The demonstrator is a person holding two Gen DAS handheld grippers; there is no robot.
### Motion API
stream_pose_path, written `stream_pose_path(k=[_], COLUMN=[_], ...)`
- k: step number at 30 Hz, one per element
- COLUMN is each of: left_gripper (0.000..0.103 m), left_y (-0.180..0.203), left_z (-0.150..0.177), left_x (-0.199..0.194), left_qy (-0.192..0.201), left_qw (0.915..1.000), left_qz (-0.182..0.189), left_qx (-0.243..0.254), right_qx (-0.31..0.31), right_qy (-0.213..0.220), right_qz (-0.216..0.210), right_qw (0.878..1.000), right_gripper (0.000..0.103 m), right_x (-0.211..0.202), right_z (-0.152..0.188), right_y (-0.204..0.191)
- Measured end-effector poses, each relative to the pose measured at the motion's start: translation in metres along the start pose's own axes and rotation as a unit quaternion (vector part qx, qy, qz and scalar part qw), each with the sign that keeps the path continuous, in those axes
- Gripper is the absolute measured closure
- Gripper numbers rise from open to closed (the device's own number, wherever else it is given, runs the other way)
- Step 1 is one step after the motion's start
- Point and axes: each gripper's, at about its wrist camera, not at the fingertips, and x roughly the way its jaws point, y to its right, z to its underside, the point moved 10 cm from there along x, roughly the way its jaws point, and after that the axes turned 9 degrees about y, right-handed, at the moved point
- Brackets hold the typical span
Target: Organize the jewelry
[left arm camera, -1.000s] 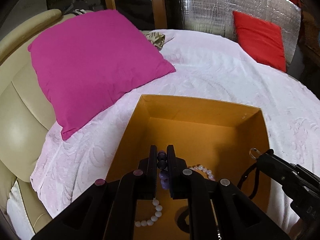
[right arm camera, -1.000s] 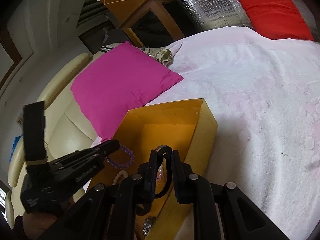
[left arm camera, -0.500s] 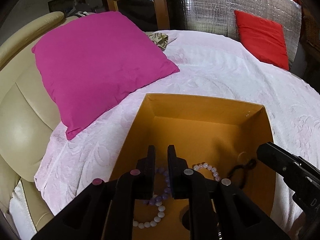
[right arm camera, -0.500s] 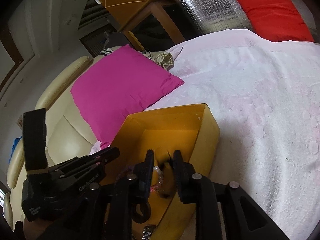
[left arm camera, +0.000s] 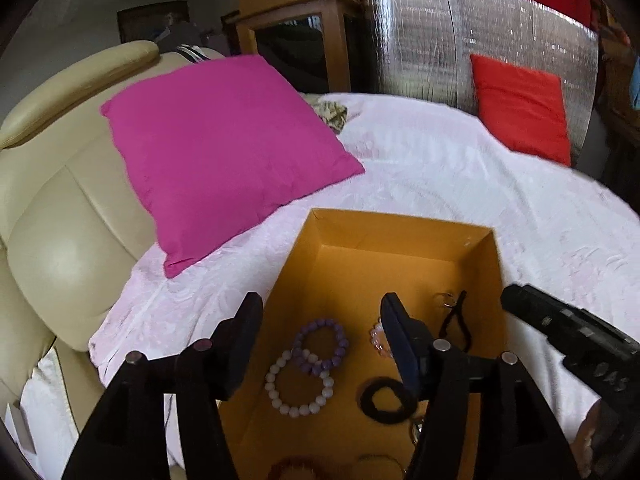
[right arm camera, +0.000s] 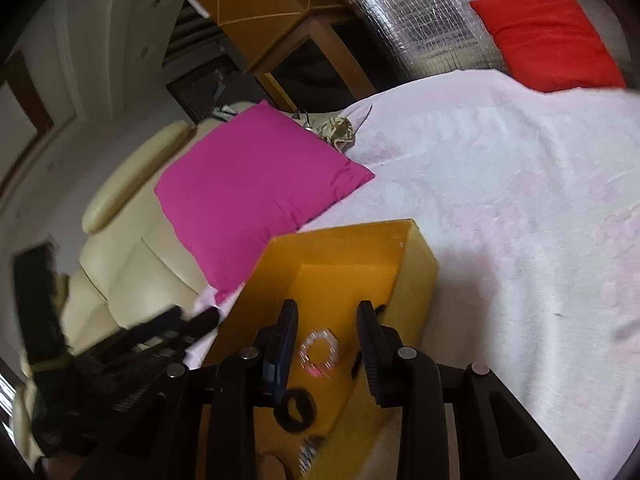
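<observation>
An open orange box (left arm camera: 396, 228) sits on the bed. Inside it lie a purple bead bracelet (left arm camera: 322, 346), a white bead bracelet (left arm camera: 298, 394), a pink bracelet (left arm camera: 376, 340), a black cord with a ring (left arm camera: 456, 318) and a black hair tie (left arm camera: 386, 400). My left gripper (left arm camera: 320, 312) is open and empty above the box. My right gripper (right arm camera: 326, 314) is open and empty over the box's (right arm camera: 416, 276) right side, above the pink bracelet (right arm camera: 318, 350) and the hair tie (right arm camera: 296, 408). The right gripper also shows in the left wrist view (left arm camera: 560, 328).
The box rests on a pale pink bedspread (left arm camera: 440, 168). A magenta cushion (left arm camera: 216, 148) leans against a cream padded headboard (left arm camera: 52, 216) at left. A red cushion (left arm camera: 520, 108) stands at the far right against a silver wall.
My left gripper opened and dropped the purple bracelet into the box. My right gripper opened and dropped the black cord with ring. Both grippers have risen a little.
</observation>
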Motion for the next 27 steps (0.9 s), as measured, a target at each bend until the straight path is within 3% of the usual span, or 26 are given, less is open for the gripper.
stream_pose_path(k=[5, 9, 16, 23, 27], left_gripper=[0.023, 0.019, 0.018, 0.018, 0.018], left_y=[-0.008, -0.016, -0.021, -0.019, -0.019], left_z=[-0.003, -0.004, 0.0, 0.006, 0.01], left_x=[-0.053, -0.103, -0.182, -0.24, -0.26], left_qy=[0.019, 0.03, 0.051, 0.072, 0.076], left_qw=[0.9996, 0.9986, 0.994, 0.9939, 0.9933], left_qz=[-0.014, -0.032, -0.094, -0.064, -0.078], left_qx=[-0.016, -0.03, -0.022, -0.053, -0.038], right_qx=[-0.036, -0.053, -0.095, -0.098, -0.108], right_qy=[-0.016, -0.008, -0.016, -0.014, -0.012], right_qz=[0.017, 0.026, 0.022, 0.033, 0.037], right_qw=[0.999, 0.998, 0.995, 0.994, 0.993], right_gripper=[0.069, 0.039, 0.039, 0.038, 0.038], right_x=[-0.043, -0.088, -0.173, -0.24, -0.26], right_z=[0.003, 0.004, 0.018, 0.03, 0.037], right_y=[-0.005, -0.012, -0.044, -0.057, -0.068])
